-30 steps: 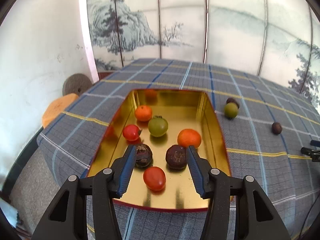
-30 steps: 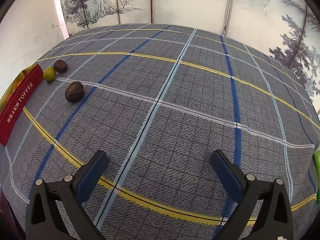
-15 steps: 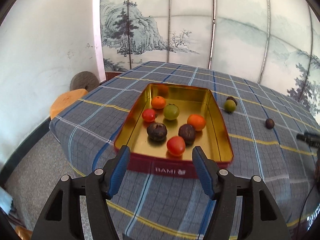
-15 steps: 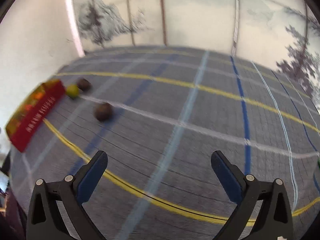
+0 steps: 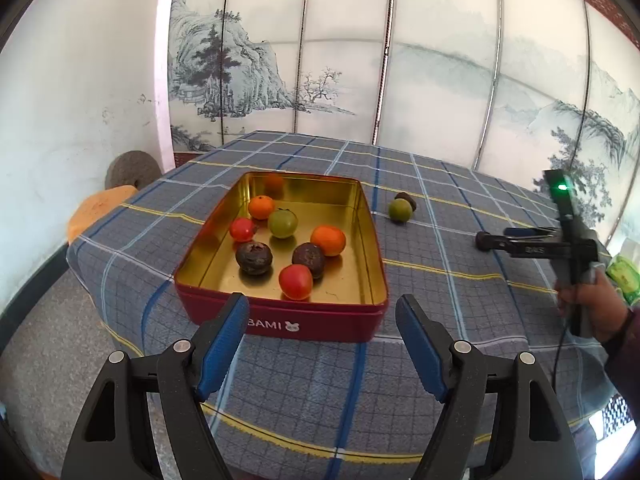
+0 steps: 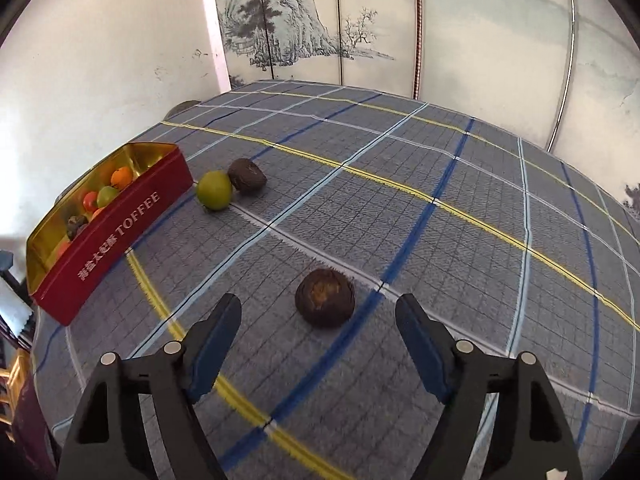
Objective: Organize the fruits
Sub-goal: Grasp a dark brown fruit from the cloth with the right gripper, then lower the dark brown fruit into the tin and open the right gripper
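A red tin with a gold inside (image 5: 280, 322) stands on the plaid table and holds several fruits: orange, red, green and dark brown ones. My left gripper (image 5: 320, 344) is open and empty, just in front of the tin's near wall. My right gripper (image 6: 318, 344) is open and empty, with a dark brown fruit (image 6: 325, 298) lying just ahead between its fingers. A green fruit (image 6: 215, 190) and another dark brown fruit (image 6: 247, 176) lie together beside the tin (image 6: 116, 236). They also show in the left wrist view, the green fruit (image 5: 400, 210) right of the tin.
The right gripper (image 5: 516, 242) and the hand holding it show at the right edge of the left wrist view. A green packet (image 5: 622, 276) lies by that hand. A painted folding screen (image 5: 400, 80) stands behind the table. An orange cushion (image 5: 96, 210) sits past the table's left edge.
My left gripper has pulled back and up out of the tin to its near side. My right gripper has swung left and closed in on the lone dark brown fruit.
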A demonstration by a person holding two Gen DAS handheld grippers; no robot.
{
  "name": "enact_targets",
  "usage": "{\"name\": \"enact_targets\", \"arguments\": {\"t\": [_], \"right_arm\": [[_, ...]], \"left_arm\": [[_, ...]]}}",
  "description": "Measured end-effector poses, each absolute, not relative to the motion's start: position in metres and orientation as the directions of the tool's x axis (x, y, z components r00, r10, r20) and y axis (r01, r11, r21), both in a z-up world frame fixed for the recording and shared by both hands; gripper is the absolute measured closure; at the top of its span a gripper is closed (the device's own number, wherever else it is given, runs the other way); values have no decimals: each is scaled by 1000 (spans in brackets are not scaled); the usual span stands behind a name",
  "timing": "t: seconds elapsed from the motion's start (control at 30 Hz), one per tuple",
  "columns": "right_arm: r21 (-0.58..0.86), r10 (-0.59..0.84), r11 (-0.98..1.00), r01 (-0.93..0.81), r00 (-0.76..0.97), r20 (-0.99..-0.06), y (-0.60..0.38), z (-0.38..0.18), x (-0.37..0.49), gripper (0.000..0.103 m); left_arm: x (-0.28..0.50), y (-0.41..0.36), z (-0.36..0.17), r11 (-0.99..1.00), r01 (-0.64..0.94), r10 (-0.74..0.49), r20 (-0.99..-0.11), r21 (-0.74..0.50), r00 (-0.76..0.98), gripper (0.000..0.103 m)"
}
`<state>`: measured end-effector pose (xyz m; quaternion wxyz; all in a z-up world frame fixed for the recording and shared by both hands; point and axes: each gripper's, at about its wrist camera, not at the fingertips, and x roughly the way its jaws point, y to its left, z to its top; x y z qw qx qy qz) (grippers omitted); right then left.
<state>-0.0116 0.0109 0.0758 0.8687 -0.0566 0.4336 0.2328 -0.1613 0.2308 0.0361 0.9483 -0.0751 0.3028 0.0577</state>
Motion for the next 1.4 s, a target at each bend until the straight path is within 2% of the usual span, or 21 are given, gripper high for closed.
{"name": "enact_targets", "arguments": {"t": [0.1,0.17,0.23,0.27,0.37,0.47,0.63,0.8,1.13,1.4], "right_arm": [[88,343,884,-460,508,-790,17,70,-1,29],[82,335,879,-470,487,-806,21,63,6,43],[69,316,880,-470,471,-823,23,58,11,68],[84,328,876,-476,457,-827,23,59,12,72],[126,365,868,-481,444,-818,22,67,5,72],[190,472,821,-538,453,-756,34,93,-18,72],[214,580,727,-653,416,-700,89,134,-34,72],[269,651,644,-716,330,-684,154,143,-32,72],[273,628,593,-757,223,-745,249,117,-26,71],[264,558,672,-692,239,-794,259,98,11,71]], "left_arm": [[-161,229,33,984,-141,49,-600,-107,799,27],[-159,228,31,985,-140,49,-609,-101,792,27],[-159,225,30,987,-130,47,-618,-90,784,27],[-157,223,29,989,-123,48,-627,-77,778,27],[-158,219,30,992,-120,72,-624,-37,778,27],[-161,218,33,992,-124,90,-604,-15,792,27],[-161,225,31,991,-133,86,-617,-31,782,27],[-163,233,27,987,-162,119,-639,-10,760,27],[-169,256,23,974,-223,190,-656,33,730,27],[-173,268,18,973,-231,186,-666,21,722,27]]}}
